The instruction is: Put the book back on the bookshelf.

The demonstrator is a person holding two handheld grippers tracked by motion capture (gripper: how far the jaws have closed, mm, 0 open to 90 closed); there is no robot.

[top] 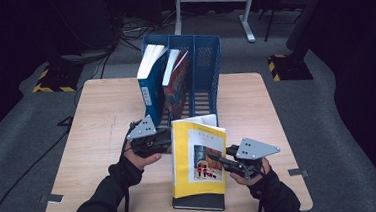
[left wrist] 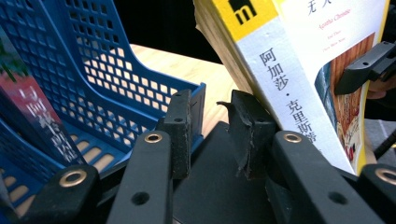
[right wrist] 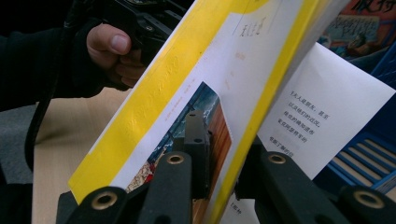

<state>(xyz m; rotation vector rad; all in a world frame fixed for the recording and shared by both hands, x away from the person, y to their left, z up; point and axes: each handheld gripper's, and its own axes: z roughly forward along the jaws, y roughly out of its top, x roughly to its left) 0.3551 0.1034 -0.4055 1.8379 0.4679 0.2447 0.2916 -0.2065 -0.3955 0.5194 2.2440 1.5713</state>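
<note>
yellow paperback book [top: 198, 158]: standing upright near the front edge of the light wooden bench [top: 102, 122], front cover facing the person — white panel with a small colourful picture on it. Its foot sits on a dark flat thing [top: 198, 203] (can't tell what that is).

right gripper [top: 219, 160]: comes in from the book's right side, jaws clamped on the front cover. In the right gripper view one jaw lies on the cover picture and the other sits behind the cover, against a white printed page [right wrist: 322, 116], so only the cover is pinched.

left gripper [top: 166, 140]: at the book's left edge, by the spine, held in the person's left hand [top: 142, 159]. In the left gripper view the jaws stand a narrow gap apart with nothing in that gap — the white spine with black characters [left wrist: 289, 107] runs just beside the right-hand jaw, and I can't tell if it's touching. Not gripping anything.

blue plastic file rack [top: 206, 67]: behind the yellow book, further back on the bench, perforated walls and slotted floor.

inside the rack: a blue-covered book [top: 149, 88] in the left compartment, a red-covered book [top: 176, 84] in the middle, both leaning; the right compartment is the one directly behind the yellow book.
</note>
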